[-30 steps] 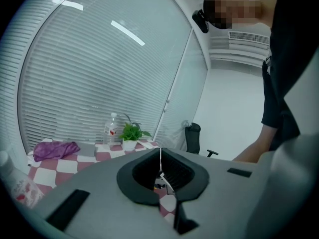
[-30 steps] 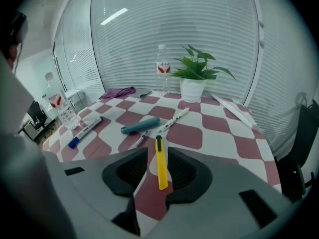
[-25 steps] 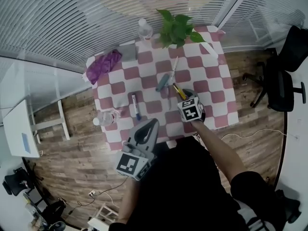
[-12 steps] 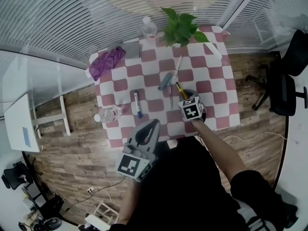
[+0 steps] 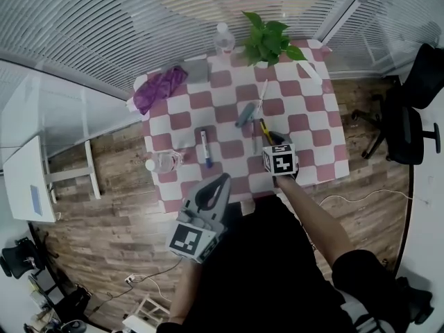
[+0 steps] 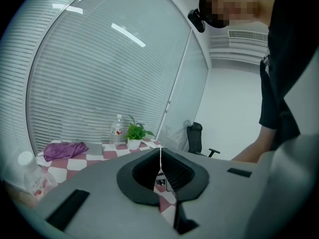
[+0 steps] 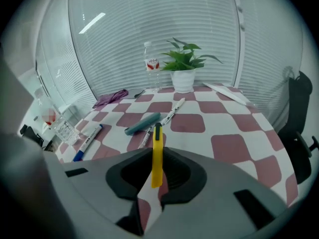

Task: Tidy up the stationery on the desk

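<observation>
The right claw (image 7: 155, 190) is pinched on a yellow pen (image 7: 157, 153) with a dark tip, which sticks out forward from between its jaws and sits above the checked surface (image 7: 234, 148). Just ahead of this claw lie a thin white pen (image 7: 146, 137) and a teal pen (image 7: 142, 123). A longer white pen (image 7: 172, 112) lies a little farther ahead, and a blue-capped marker (image 7: 85, 142) is ahead to its left. The left claw (image 6: 160, 176) is pressed together on nothing and held off the near edge. The step in hand appears to be gathering pens one at a time. Next, the yellow pen needs carrying to a holder, though none is clearly visible.
</observation>
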`<act>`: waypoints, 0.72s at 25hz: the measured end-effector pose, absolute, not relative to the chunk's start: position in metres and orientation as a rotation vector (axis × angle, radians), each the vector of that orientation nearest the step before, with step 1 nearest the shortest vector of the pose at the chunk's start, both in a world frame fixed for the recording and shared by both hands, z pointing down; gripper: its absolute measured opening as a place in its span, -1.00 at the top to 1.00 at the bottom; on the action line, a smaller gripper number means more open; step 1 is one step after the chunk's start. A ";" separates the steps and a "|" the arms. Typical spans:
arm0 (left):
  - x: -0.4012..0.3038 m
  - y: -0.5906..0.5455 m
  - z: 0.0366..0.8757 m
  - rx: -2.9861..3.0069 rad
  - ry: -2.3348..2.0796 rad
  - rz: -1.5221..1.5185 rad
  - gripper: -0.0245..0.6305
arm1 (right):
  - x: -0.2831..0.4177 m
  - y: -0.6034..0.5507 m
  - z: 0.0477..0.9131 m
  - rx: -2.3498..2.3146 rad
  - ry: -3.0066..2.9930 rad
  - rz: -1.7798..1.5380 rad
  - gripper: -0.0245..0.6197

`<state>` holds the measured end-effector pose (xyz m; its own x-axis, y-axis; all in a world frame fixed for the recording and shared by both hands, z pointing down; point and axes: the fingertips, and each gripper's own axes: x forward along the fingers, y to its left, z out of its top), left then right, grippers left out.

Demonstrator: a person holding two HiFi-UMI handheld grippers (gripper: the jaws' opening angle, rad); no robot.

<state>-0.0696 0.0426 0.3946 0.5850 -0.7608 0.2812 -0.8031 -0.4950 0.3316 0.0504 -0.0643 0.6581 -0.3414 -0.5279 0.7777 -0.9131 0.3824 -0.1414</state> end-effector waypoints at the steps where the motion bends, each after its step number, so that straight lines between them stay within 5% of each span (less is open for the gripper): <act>1: -0.074 0.045 0.393 2.395 -1.254 0.128 0.82 | 0.047 -0.061 0.654 1.255 -1.998 0.788 0.68; 18: -0.144 0.084 0.390 2.479 -1.217 0.189 0.82 | -0.068 -0.021 0.654 1.373 -2.009 0.999 0.69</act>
<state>-0.1436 0.0839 0.3905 0.6176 -0.7355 0.2785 -0.7853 -0.5576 0.2689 -0.0682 -0.0205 0.6536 -0.3621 -0.5609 0.7444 -0.9321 0.2199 -0.2878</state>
